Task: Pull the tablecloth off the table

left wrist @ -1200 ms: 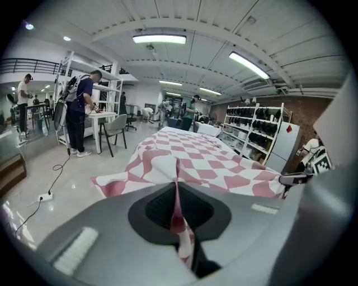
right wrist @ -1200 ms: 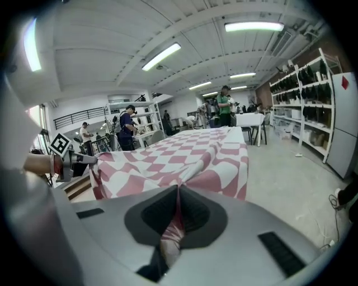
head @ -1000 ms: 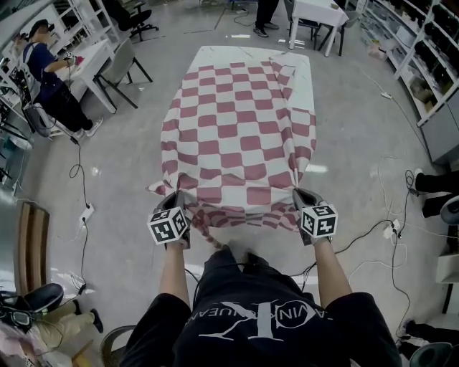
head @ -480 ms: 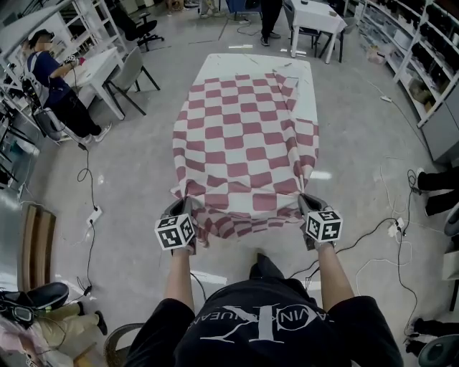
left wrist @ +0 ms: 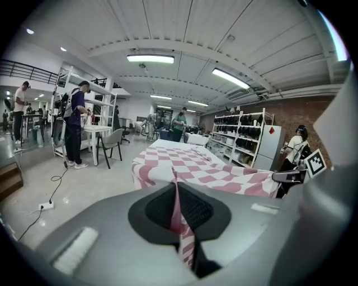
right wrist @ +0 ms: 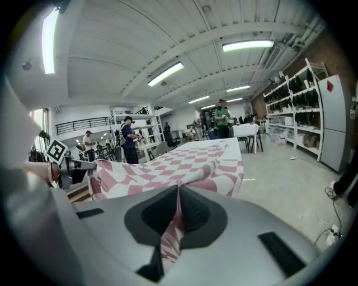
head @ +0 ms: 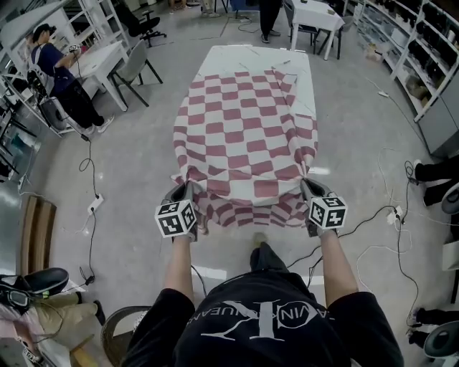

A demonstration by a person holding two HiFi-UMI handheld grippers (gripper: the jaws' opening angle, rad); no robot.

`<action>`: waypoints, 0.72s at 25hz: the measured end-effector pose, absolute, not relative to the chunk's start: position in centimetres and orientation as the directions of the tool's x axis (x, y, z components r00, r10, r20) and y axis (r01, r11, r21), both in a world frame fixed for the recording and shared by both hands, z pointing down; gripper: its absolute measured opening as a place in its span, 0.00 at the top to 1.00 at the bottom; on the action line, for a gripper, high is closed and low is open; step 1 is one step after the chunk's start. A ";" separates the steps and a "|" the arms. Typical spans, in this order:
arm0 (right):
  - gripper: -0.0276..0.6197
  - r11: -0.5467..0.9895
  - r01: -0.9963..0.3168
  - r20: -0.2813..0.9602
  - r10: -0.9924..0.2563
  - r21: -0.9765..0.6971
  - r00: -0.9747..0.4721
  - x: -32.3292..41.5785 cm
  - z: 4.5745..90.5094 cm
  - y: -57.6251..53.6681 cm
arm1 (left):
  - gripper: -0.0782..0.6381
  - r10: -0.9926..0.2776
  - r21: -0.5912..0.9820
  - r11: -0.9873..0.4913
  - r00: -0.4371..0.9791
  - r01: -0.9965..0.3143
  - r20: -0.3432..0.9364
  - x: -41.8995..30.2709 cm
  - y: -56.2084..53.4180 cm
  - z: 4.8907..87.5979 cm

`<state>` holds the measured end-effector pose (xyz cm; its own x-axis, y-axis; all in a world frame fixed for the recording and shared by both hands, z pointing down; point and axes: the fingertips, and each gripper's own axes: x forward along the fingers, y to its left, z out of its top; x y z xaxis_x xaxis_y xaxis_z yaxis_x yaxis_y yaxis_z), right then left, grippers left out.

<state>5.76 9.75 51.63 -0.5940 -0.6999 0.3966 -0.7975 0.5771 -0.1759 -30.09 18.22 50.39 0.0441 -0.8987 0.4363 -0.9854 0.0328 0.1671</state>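
Note:
A red-and-white checked tablecloth [head: 244, 136] lies stretched over a long white table [head: 251, 59], whose far end shows bare. Its near edge hangs off the table end between my two grippers. My left gripper [head: 188, 192] is shut on the cloth's near left corner, and my right gripper [head: 307, 188] is shut on the near right corner. In the left gripper view the cloth [left wrist: 198, 170] runs into the left gripper [left wrist: 177, 208], pinched between the black pads. In the right gripper view the cloth [right wrist: 179, 167] is pinched the same way in the right gripper [right wrist: 178, 212].
A person [head: 61, 79] stands by a white desk and chair [head: 133, 68] at the far left. Another white table [head: 315, 18] stands at the back. Shelving [head: 419, 57] lines the right side. Cables [head: 380, 222] trail over the grey floor.
Both grippers have drawn back toward me with the corners. More bare tabletop shows at the far end, and more cloth hangs off the near end.

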 end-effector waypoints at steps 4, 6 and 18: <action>0.93 0.573 -0.797 0.356 -0.716 -0.193 -0.601 6.4 49.8 12.1 | 0.87 -0.911 0.142 0.004 0.055 -0.990 0.409 -29.4 20.0 48.7; 0.93 0.568 -0.800 0.341 -0.725 -0.194 -0.598 6.8 48.9 13.2 | 0.87 -0.919 0.134 -0.005 0.057 -0.991 0.391 -29.0 20.8 47.8; 0.93 0.575 -0.798 0.293 -0.743 -0.181 -0.602 8.6 45.2 18.5 | 0.87 -0.933 0.134 -0.013 0.060 -0.991 0.354 -26.7 25.7 45.5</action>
<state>8.61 18.45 45.22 -0.6019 -0.7430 0.2928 -0.7978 0.5752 -0.1805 -26.72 25.72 45.51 0.0599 -0.9333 0.3539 -0.9909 -0.0127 0.1343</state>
